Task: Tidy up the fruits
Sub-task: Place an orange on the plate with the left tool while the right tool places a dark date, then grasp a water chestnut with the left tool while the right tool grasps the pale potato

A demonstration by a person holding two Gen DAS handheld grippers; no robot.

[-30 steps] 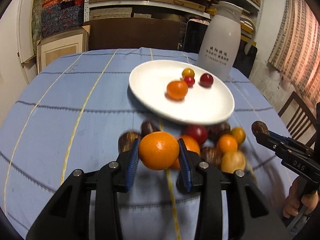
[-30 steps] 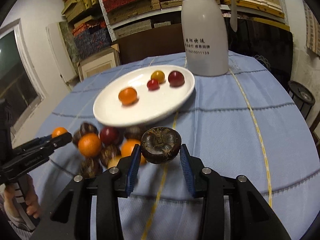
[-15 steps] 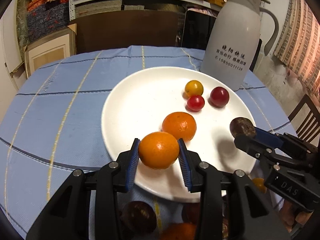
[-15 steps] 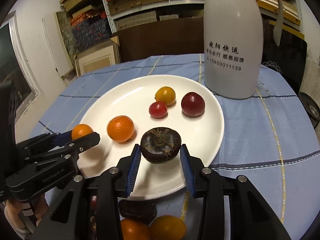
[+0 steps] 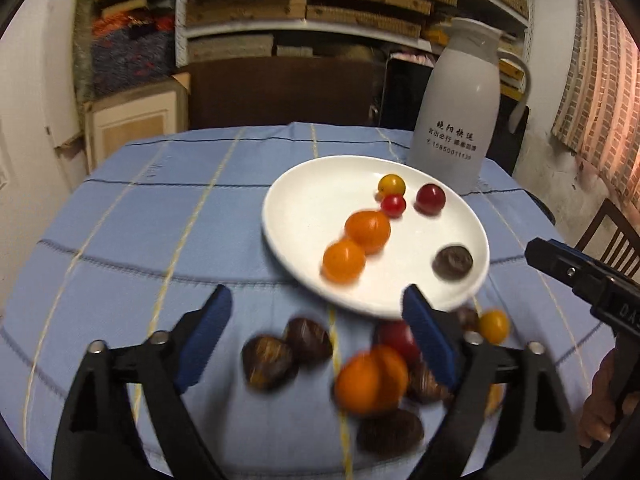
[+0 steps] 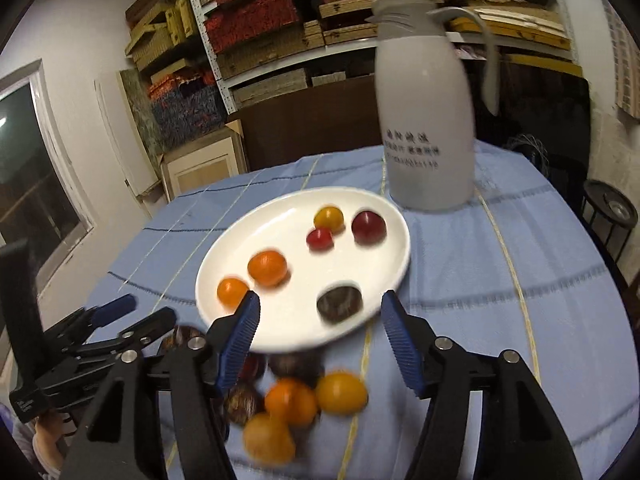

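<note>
Release step — left tool (image 5: 316,320) and right tool (image 6: 320,328) both empty, jaws opening. Small orange (image 5: 344,261) and dark chestnut-like fruit (image 5: 453,261) lie on the white plate (image 5: 296,200). Next, probably: reach for the loose pile (image 5: 372,376) on the desk (image 5: 120,240). Pile blurred — count unclear, partly hidden by the tools.

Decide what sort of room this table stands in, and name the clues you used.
Probably a home storeroom or workshop corner: shelves crammed with stacked boards and boxes, a cloth-covered table with a plate of fruit, and a thermos jug.
</note>
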